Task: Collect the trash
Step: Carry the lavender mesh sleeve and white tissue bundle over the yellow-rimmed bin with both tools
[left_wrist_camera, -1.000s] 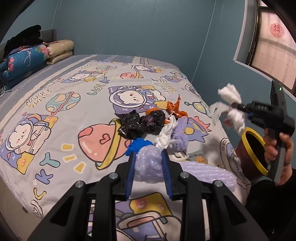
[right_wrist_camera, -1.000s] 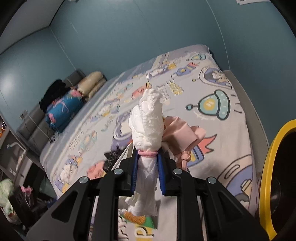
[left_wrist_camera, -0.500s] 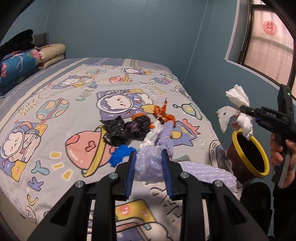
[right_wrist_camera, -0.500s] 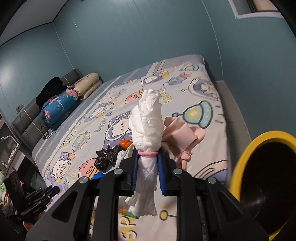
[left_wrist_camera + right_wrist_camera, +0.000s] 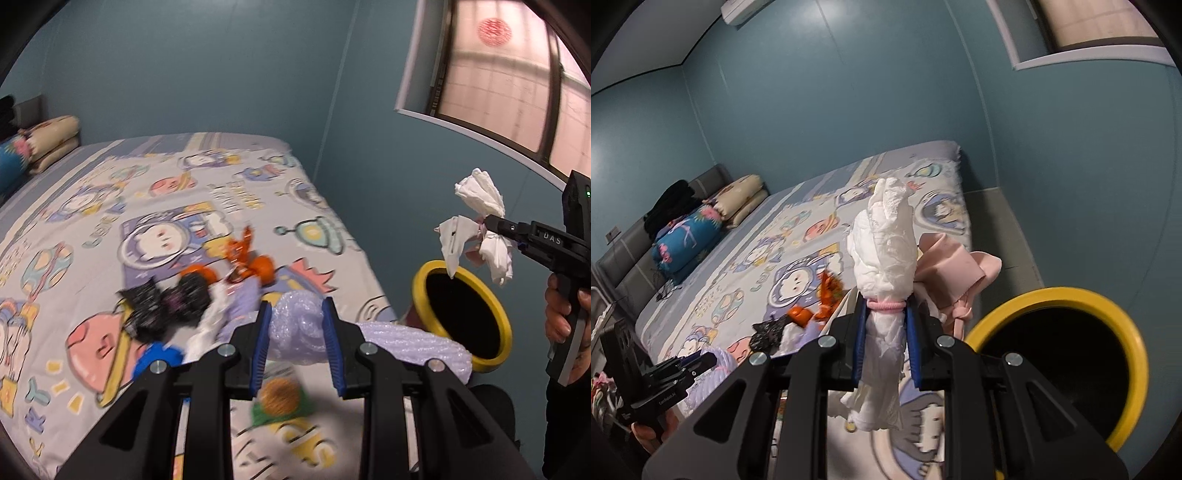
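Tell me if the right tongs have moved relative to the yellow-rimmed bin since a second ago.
Yes. The right tongs, shut on the white tissue bundle, have swung toward the yellow-rimmed bin, whose opening now fills far more of the right wrist view.

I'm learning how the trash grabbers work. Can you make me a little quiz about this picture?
1. True or false: the right gripper holds a white tissue bundle tied with a pink band.
2. What is squeezed between the fingers of the left gripper? A) an orange wrapper B) a lilac bubble-wrap wad C) a blue scrap
3. Fill in: the trash bin beside the bed has a ______ rim.

Key:
1. True.
2. B, the lilac bubble-wrap wad. The orange wrapper and the blue scrap lie on the bed.
3. Yellow.
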Demonstrator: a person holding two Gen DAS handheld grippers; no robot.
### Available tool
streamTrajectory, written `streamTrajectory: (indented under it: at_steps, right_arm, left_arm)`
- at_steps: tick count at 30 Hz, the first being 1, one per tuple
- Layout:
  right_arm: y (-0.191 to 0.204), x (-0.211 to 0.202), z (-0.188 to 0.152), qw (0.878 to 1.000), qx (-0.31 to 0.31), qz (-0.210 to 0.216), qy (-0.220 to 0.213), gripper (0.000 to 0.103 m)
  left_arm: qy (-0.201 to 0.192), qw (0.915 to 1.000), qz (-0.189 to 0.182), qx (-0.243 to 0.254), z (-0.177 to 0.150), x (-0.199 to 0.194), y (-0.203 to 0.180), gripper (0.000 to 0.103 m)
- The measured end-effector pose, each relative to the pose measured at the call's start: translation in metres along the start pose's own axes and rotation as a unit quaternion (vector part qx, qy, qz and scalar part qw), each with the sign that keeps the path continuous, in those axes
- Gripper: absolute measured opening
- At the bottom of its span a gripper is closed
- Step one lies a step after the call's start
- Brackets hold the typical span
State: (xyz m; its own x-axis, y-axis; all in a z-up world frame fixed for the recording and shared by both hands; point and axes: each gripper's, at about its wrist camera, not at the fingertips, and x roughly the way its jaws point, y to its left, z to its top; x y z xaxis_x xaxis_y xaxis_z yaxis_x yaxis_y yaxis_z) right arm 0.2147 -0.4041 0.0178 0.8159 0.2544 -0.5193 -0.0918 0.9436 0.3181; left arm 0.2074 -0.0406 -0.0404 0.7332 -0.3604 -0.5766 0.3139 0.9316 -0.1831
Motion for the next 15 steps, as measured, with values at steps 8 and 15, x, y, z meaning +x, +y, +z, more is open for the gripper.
streamTrajectory:
  at_steps: [8,15]
  right_arm:
    - [-0.032,-0.019,0.006,0.999,0.017,-0.032,-0.017,0.018]
    - [-0.06,-0.033,0.007,0.997,0.024,-0.064,-0.026,0.018]
  left_arm:
    - [0.009,0.9982,-0.048,0.036,0.019,0.039,-0.057,0.026]
    - [0.027,0.9942,-0.086,0.059,0.023,0.071,-0.103,0.026]
